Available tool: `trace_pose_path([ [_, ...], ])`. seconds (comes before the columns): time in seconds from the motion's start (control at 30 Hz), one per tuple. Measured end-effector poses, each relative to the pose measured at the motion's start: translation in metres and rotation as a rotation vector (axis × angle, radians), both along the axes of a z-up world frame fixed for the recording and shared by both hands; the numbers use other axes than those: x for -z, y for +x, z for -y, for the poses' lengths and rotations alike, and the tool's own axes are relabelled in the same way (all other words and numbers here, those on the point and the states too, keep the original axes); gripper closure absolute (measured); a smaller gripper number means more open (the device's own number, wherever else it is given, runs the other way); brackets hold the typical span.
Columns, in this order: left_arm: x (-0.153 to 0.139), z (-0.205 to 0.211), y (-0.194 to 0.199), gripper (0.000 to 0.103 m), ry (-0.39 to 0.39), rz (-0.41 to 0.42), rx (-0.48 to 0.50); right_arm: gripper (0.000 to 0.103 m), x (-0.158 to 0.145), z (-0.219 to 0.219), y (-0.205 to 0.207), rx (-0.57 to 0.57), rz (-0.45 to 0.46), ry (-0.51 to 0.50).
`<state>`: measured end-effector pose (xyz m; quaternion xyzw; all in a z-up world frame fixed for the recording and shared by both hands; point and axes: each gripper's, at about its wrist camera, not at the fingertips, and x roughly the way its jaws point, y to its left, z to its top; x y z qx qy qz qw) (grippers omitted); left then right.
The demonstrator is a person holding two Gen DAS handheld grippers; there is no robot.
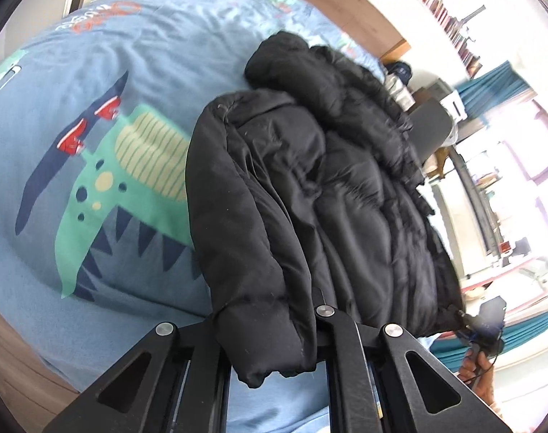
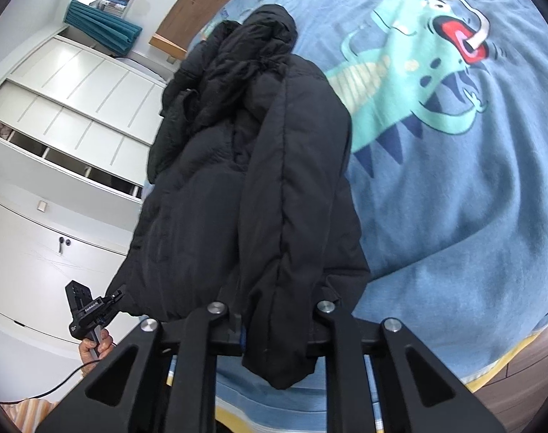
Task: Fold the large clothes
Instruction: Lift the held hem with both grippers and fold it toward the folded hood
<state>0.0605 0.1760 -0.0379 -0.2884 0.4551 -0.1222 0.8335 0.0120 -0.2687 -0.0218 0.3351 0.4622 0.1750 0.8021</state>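
Lying on the bed: one black puffer jacket (image 1: 310, 187), bulky, sleeves folded in over the body, hood end bunched at the far side. Left wrist view, left to right: brown wood floor (image 1: 14, 361) at the edge, then the blue duvet (image 1: 57, 270) with a green cartoon dinosaur print (image 1: 104, 180) and orange lettering near the far end, fabric lightly wrinkled. Jacket sits on the right part of the duvet, near that bed edge. Past it: wooden headboard (image 1: 364, 3), a long shelf of books (image 1: 443, 14) on the wall, teal curtains (image 1: 497, 86), bright window, cluttered desk area. Left gripper (image 1: 270, 335) has a sleeve cuff hanging between its fingers; jaws look closed in on the padding, narrow gap filled by fabric. Far right of that view, the right gripper (image 1: 479, 324) sits at the jacket's hem corner, too small to read its jaws there. Right wrist view, left to right: white panelled wardrobe (image 2: 57, 115) with a slot of dark gap between panels, left gripper (image 2: 111, 301) pinching the jacket's corner, hand (image 2: 93, 346) on its handle, cable trailing. Then the jacket, then duvet with the dinosaur's red mouth, yellow duvet trim and floor at far right. Right gripper (image 2: 274, 328) fingers are closed on the other sleeve cuff, fabric drooping below the jaws.
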Motion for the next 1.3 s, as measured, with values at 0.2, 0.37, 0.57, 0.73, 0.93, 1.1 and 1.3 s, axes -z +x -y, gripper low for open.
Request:
trace_pose_path([
  [0.2, -0.02, -0.001, 0.001, 0.094, -0.022, 0.049, 0.0, 0.087, -0.022, -0.002, 0.005, 0.005, 0.059, 0.047],
  [0.37, -0.028, 0.006, 0.007, 0.094, -0.023, 0.064, 0.001, 0.087, -0.033, -0.005, 0.013, 0.005, 0.082, 0.059],
  [0.57, -0.043, 0.003, 0.013, 0.094, -0.031, 0.081, -0.004, 0.088, -0.044, -0.002, 0.023, 0.021, 0.108, 0.106],
  [0.73, -0.071, -0.003, 0.023, 0.094, -0.057, 0.131, -0.011, 0.088, -0.064, 0.003, 0.036, 0.061, 0.17, 0.171],
  [0.93, -0.105, -0.014, 0.045, 0.094, -0.091, 0.197, -0.036, 0.088, -0.096, 0.021, 0.053, 0.118, 0.241, 0.218],
  [1.1, -0.134, -0.021, 0.081, 0.094, -0.093, 0.244, -0.041, 0.088, -0.128, 0.037, 0.079, 0.16, 0.312, 0.248],
  [1.3, -0.168, -0.038, 0.147, 0.094, -0.135, 0.286, -0.097, 0.088, -0.169, 0.049, 0.143, 0.217, 0.365, 0.277],
])
